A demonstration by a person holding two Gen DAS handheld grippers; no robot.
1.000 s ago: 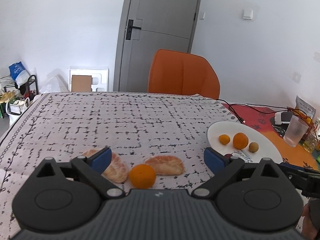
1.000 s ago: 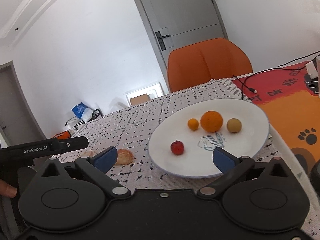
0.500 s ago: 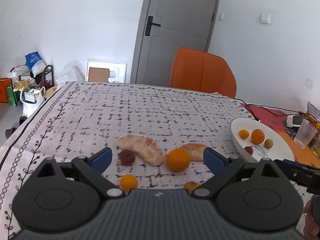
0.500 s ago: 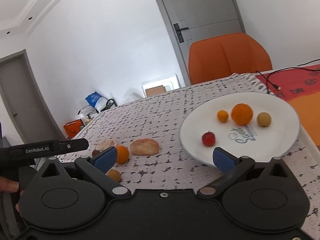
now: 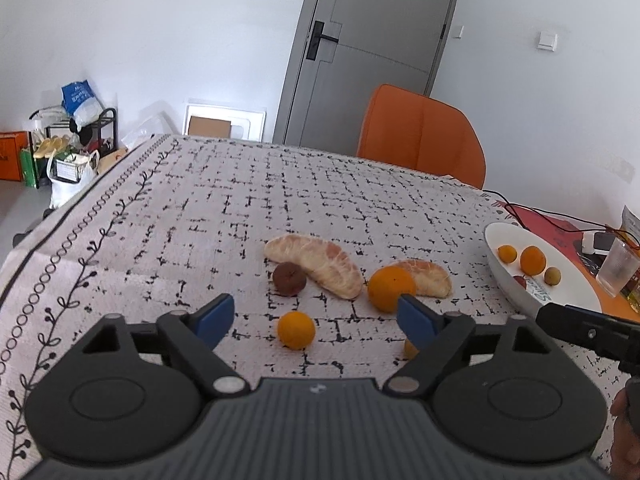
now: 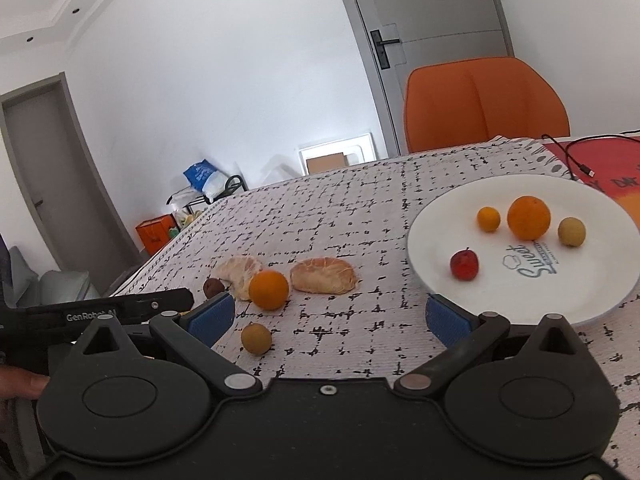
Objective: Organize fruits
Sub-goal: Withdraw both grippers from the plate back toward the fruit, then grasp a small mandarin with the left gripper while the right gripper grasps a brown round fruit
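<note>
On tablecloth (image 5: 240, 208): small smooth orange (image 5: 296, 329), dark, possibly shrivelled fruit (image 5: 289, 278); both hand-held grippers (image 5: 314, 318) (image 6: 328, 316) released, empty.

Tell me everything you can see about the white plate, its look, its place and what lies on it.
The white plate is round, shallow and glossy, like ceramic, with dark "Sweet" script printed on it. It sits flat at the right side of the patterned tablecloth, partly over the orange mat. It holds four separate fruits: a big orange, a small orange, a tan round fruit and a small red fruit. No tool touches it.
</note>
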